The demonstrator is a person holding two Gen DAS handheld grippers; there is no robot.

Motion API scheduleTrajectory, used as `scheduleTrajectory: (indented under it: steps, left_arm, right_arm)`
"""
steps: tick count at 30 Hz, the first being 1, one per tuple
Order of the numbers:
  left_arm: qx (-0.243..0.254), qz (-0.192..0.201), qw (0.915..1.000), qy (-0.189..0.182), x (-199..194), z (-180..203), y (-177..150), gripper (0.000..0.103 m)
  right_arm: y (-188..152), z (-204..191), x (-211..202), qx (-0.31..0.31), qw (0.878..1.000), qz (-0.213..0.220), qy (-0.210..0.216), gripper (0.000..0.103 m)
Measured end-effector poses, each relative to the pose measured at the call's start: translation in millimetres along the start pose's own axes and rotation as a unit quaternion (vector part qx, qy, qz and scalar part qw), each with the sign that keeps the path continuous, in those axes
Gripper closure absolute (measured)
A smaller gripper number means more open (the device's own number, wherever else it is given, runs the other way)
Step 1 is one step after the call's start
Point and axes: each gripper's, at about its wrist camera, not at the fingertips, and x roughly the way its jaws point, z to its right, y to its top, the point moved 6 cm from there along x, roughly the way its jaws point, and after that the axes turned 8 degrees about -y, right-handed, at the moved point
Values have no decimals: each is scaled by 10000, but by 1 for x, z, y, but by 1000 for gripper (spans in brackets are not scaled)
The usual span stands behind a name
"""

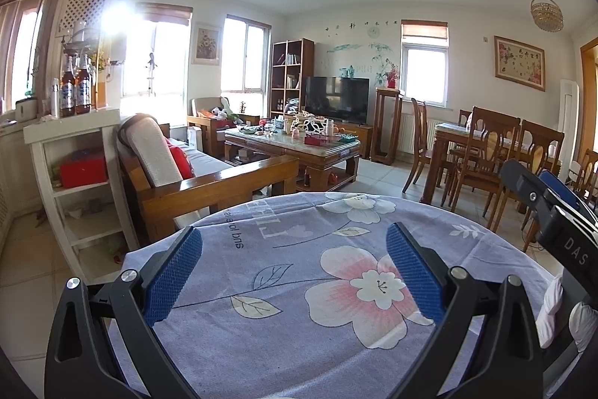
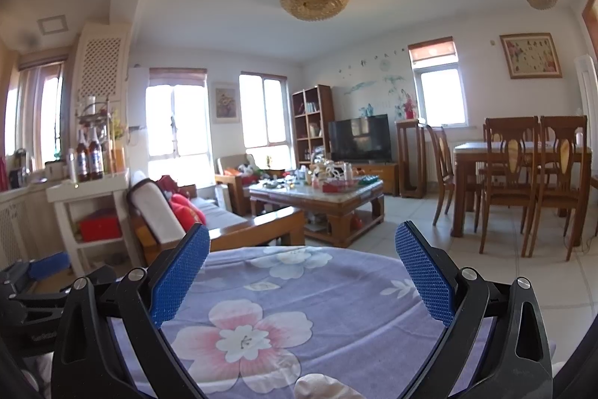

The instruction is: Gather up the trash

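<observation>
Left tool (image 1: 294, 272) and right tool (image 2: 302, 272) both spread wide, empty, above the floral-cloth desk (image 1: 299, 343).

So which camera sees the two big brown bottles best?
The left wrist view: the brown bottles stand large on the white shelf unit, blue labels showing. In the right wrist view the bottles appear smaller and dimmer.

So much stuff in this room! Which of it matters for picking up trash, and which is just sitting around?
For the job:
- left tool, open, empty
- right tool, open, empty
- white crumpled material at the floral cloth's edge, possibly trash; hard to tell

Just there:
- cluttered coffee table
- television
- two bottles on the white shelf
- dining table and chairs
</observation>
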Motion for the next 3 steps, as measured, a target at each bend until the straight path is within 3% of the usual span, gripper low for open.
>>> scheduleTrajectory:
  steps: [3]
  left_arm:
    - [-53,-32,10000,0,0,-2,-1,5]
  right_arm:
    - [0,0,0,1,10000,0,0,5]
